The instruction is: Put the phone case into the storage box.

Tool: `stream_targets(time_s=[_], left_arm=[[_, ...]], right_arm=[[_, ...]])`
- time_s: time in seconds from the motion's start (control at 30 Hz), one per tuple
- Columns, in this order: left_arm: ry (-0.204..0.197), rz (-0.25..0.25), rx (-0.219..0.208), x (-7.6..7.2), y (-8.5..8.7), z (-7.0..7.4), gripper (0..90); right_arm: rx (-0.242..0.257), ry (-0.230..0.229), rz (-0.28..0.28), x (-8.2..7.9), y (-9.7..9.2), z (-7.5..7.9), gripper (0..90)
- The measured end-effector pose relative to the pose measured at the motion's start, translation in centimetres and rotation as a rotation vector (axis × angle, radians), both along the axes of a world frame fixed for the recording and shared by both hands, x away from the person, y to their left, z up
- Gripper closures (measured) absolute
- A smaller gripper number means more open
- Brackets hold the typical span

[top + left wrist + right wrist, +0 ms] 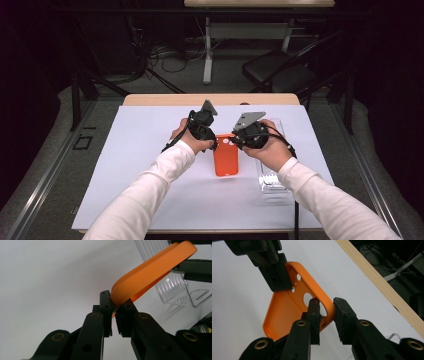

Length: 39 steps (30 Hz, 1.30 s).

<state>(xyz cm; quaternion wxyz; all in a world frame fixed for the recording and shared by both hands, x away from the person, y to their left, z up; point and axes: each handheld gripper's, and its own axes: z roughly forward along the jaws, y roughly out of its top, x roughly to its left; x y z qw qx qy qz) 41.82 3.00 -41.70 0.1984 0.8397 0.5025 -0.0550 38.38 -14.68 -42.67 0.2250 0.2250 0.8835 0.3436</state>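
- In the high view the hands and gripper bodies cover the top end of the orange case (226, 159), so the fingers themselves cannot be made out there; the lower part of the case shows between the two wrists, over the white desk (150, 165).
- A clear box (270, 175) lies partly under the right hand and is hard to read (ribbed plastic with a wire clip, as the left gripper view shows it (172, 287)).
- The left gripper (113, 312) has its fingers nearly together, clamped on one corner edge of the case (150, 275); the case arcs up and away from them toward the other gripper, whose fingers are cut off by the frame edge.
- The right gripper (326, 312) sits at the neighbouring top corner of the case (284, 310): one finger (313, 315) stands inside the case by the round camera hole, the other (343, 312) outside the rim, with the rim between them.
- Whether the outer finger presses the rim is hard to tell; a thin gap seems to remain.
- The lower end of the case is hidden behind the right gripper's fingers.
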Motion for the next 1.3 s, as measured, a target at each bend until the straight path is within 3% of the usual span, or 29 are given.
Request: stream_targets(time_s=[0.57, 1.07, 1.3], left_arm=[[-0.009, -0.009, 0.018, -0.07, -0.12, -0.08, 83.8], [-0.015, -0.028, 0.009, -0.09, 0.04, -0.01, 81.3], [-0.027, -0.051, -0.001, -0.31, 0.14, 0.18, 75.8]], right_arm=[[-0.044, -0.02, 0.011, -0.2, 0.22, -0.02, 79.5], [-0.037, -0.009, 0.033, 0.02, 0.02, 0.18, 80.0], [-0.024, 0.004, 0.044, 0.21, -0.23, 0.15, 80.0]])
